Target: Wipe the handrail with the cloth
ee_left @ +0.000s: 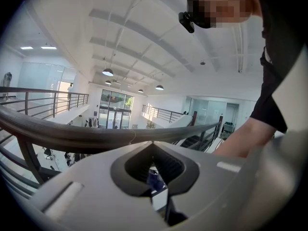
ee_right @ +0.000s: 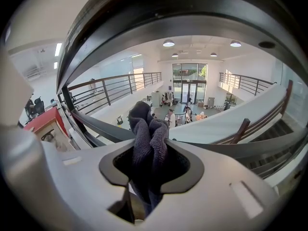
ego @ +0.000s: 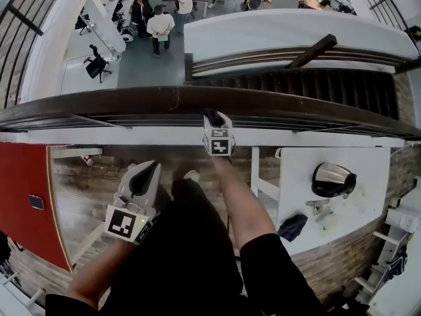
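The right gripper (ego: pixel 214 117) pinched a bunched dark cloth (ee_right: pixel 145 131) at the near edge of the handrail (ego: pixel 99 101). The left gripper (ego: pixel 147 170), jaws pressed together and empty, hung short of that handrail.

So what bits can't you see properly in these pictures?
1. Whether the cloth touches the handrail: in the head view the right gripper covers that spot.
2. The cloth's lower part: in the right gripper view it is sunk between the jaws.
3. The handrail's ends: the head view cuts them off at both side edges.
4. The people downstairs: too small in the head view for any detail.
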{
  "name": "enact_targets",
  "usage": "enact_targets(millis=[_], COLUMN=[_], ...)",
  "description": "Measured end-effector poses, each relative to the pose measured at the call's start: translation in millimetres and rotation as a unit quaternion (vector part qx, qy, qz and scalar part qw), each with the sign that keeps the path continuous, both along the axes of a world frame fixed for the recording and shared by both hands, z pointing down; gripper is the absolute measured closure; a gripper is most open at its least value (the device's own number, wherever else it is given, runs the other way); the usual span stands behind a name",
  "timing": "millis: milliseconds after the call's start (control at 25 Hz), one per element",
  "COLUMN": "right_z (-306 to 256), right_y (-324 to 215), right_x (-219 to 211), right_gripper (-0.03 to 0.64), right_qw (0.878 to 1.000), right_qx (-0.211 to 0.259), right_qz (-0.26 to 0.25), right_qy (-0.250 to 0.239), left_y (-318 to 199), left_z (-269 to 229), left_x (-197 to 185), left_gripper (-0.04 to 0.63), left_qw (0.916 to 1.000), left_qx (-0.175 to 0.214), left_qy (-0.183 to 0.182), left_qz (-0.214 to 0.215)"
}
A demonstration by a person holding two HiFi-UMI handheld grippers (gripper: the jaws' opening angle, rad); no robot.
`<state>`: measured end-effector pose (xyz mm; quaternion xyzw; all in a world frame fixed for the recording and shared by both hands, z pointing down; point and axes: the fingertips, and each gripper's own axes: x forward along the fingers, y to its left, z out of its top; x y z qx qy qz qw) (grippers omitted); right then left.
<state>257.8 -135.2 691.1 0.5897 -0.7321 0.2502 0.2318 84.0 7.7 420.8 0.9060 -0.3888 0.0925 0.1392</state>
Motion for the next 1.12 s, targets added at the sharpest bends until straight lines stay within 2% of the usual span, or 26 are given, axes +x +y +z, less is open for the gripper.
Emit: enact_targets(millis=[360, 560, 800, 960, 1120], right_z=[2.6, 6.4, 3.1, 1.0, -2.0], right_y=[0.8, 3.2, 4.5, 3.4, -0.1], right_x=[4.6, 5.7, 3.1, -16.4, -63.2], right_gripper=[0.494, 0.492, 0.492, 0.494, 0.494], right_qw=[1.000, 1.000, 0.999, 0.999, 0.999], right_qx=[-0.006, -0.015, -0.019, -0.023, -0.023], right_qz=[0.017, 0.015, 0.036, 0.031, -0.001], right_qy=[-0.014, -0.013, -0.029, -0.035, -0.036], left_y=[-1.0, -1.1, -0.6, -3.4, -9.9], left_z=[0.6, 6.1, 12.2, 13.4, 14.4], left_x=[6.1, 0.1, -9.8, -20.9, -47.8], left_gripper=[0.597, 0.597, 0.597, 0.597, 0.597], left_qw=[0.9999, 0.9999, 0.9997, 0.9995, 0.9992], left_qx=[0.005, 0.001, -0.005, -0.007, -0.012], left_qy=[0.009, 0.010, 0.022, 0.032, 0.033], left_qz=[0.011, 0.010, 0.005, 0.000, -0.016])
